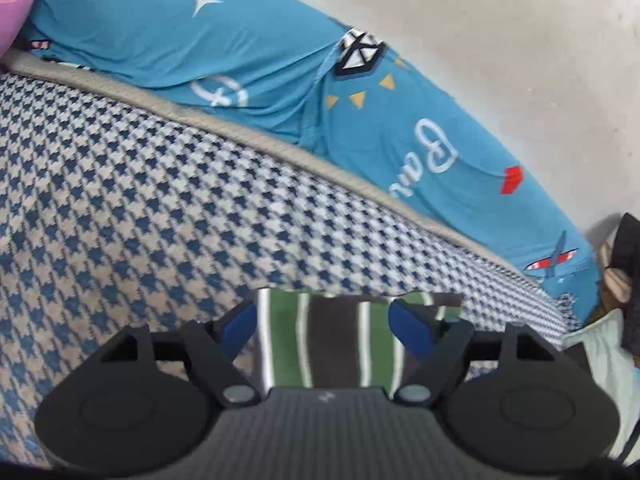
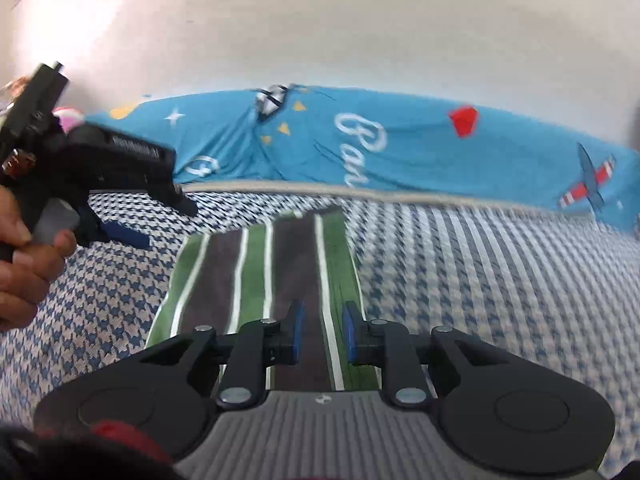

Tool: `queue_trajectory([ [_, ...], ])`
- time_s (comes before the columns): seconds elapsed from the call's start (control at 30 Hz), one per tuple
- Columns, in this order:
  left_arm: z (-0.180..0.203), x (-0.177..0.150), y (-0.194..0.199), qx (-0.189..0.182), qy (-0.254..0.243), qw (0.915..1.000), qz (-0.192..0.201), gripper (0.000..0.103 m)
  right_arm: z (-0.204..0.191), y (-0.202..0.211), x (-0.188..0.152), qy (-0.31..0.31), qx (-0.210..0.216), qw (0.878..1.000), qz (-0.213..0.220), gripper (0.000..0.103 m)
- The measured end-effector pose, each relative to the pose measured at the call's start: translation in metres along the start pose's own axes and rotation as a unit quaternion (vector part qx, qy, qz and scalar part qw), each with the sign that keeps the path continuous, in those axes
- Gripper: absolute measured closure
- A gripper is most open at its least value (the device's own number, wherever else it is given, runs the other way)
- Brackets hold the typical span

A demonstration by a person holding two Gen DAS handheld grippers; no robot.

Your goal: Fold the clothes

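Nearest in the right wrist view, my right gripper (image 2: 320, 334) hangs over the near end of the striped cloth (image 2: 260, 280), its two blue pads a narrow gap apart. The cloth lies flat beneath them, and I cannot tell whether the pads touch it; nothing is pinched between them.

In the left wrist view, my left gripper (image 1: 326, 328) stands with its jaws wide apart, the blue pads to either side of the striped cloth (image 1: 328, 340) and not pressing on it.

The striped cloth, folded into a long narrow strip of green, dark brown and white bands, lies on the bed cover (image 2: 480, 280), a blue-and-white houndstooth fabric. It runs away from my right gripper toward the far edge of the bed.

To the left in the right wrist view, my left hand (image 2: 24, 248) holds the black body of the left gripper (image 2: 132, 240) above the bed, just beside the far left corner of the strip.

Beyond the cloth, a pale piped edge marks the far side of the bed cover (image 1: 120, 180).

Farthest, a blue printed sheet (image 2: 400, 148) with stars, planes and white script lies along that edge, below the plain wall (image 2: 320, 20). The blue printed sheet (image 1: 160, 40) fills the upper left of the left wrist view.
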State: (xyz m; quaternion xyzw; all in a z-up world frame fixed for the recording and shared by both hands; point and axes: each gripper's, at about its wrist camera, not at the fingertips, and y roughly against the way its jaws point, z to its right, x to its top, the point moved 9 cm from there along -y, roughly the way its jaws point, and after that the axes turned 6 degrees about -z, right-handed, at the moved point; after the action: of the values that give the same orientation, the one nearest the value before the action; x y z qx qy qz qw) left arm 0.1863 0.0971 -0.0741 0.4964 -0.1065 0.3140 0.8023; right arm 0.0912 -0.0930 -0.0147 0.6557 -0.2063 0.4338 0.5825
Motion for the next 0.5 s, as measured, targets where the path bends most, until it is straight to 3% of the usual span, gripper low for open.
queue_trajectory([
  [0.23, -0.022, -0.013, -0.012, 0.037, -0.018, 0.9988, -0.027, 0.024, -0.001, -0.030, 0.018, 0.003, 0.035, 0.999, 0.003, 0.084],
  [0.5, -0.028, -0.019, -0.022, 0.059, -0.031, 0.9972, -0.036, 0.017, 0.002, -0.060, 0.034, 0.015, 0.041, 0.999, 0.001, 0.084],
])
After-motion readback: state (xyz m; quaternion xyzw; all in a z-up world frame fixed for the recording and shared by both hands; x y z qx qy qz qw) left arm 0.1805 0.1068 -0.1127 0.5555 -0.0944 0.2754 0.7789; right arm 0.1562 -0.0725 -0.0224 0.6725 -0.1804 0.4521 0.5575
